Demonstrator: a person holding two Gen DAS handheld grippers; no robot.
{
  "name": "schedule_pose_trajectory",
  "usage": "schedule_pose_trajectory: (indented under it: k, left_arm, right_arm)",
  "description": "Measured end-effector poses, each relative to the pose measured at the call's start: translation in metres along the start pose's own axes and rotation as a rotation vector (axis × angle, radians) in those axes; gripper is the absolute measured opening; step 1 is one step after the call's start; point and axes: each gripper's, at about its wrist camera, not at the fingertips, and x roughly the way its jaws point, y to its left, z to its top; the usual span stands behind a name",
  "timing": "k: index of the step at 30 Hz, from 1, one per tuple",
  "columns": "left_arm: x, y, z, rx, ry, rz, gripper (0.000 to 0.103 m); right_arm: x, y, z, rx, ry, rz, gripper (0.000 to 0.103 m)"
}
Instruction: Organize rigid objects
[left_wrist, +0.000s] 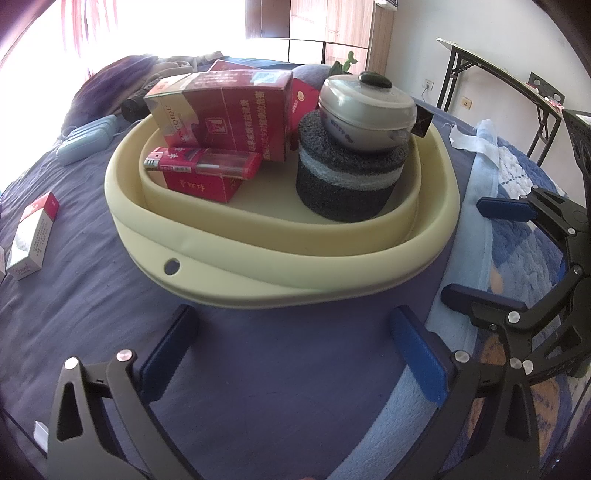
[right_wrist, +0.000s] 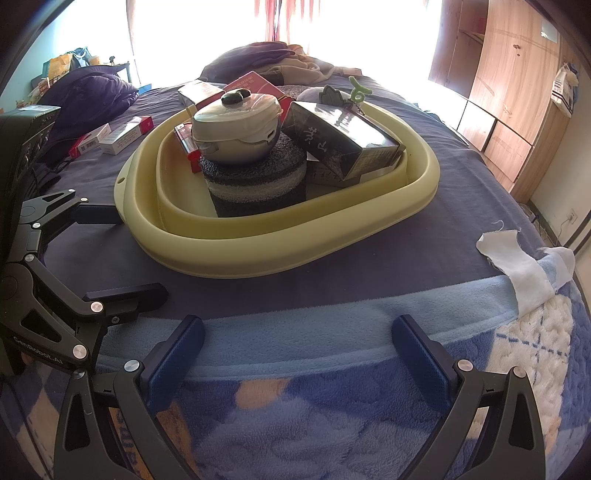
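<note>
Both grippers spread wide and holding nothing, left gripper and right gripper low over the bed, yellow basin just ahead, grey pot on dark foam roll inside, red boxes beside it

A pale yellow basin is seen on the dark blue bedsheet. Inside it, a grey lidded pot is perched on a dark foam cylinder, with a black box leaned just beside. The right gripper is held wide open over the fleece blanket, nothing gripped. The left gripper is spread open too, beside the basin.
</note>
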Motion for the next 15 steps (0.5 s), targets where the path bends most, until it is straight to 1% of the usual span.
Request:
schedule_pose_trajectory:
  k: [15]
  left_arm:
    - [0.0000, 0.0000, 0.0000, 0.000, 0.000, 0.000, 0.103]
  right_arm:
    - [0.0007, -0.0007, -0.0006, 0.000, 0.000, 0.000, 0.103]
